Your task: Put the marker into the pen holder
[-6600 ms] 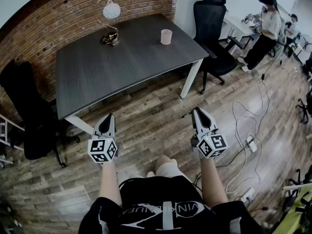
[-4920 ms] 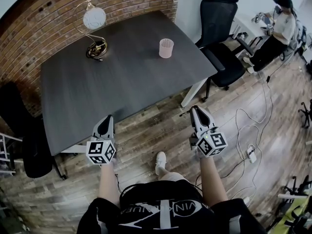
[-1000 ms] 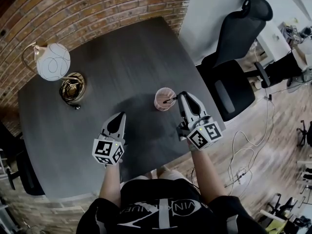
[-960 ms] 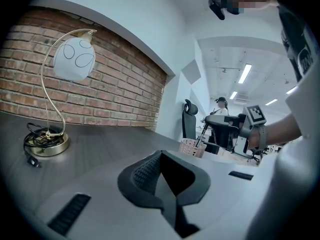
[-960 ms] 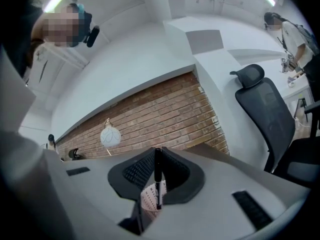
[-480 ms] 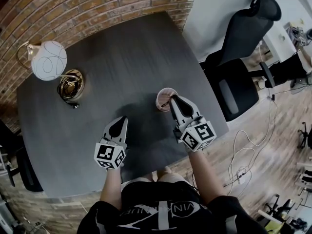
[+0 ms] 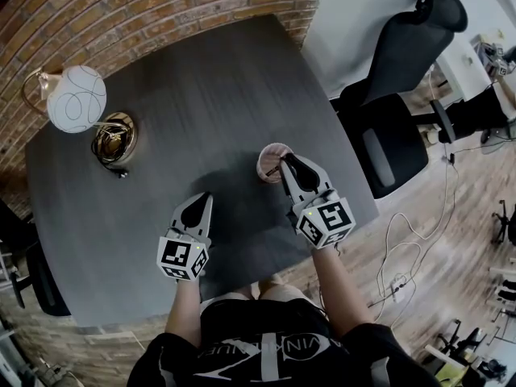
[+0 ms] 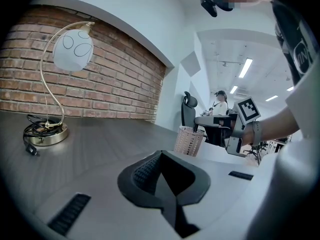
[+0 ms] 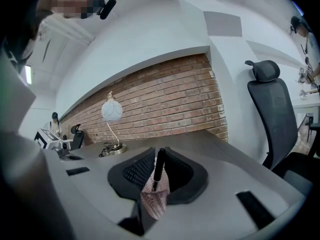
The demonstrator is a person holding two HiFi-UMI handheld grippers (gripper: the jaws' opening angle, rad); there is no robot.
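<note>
One black marker (image 9: 158,168) clamped almost upright in right gripper (image 7: 287,164), lower end dipped into pink mesh pen holder (image 7: 268,156) under the jaws, holder on dark table (image 7: 201,87), left gripper (image 7: 197,205) near-left of holder, jaws together, empty.

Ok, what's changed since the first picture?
The person walked up to the table; the right gripper, still shut on the marker, came down and put its tip into the pen holder. Nothing was let go. The left gripper stays shut and empty; lamp and holder have not moved.
</note>
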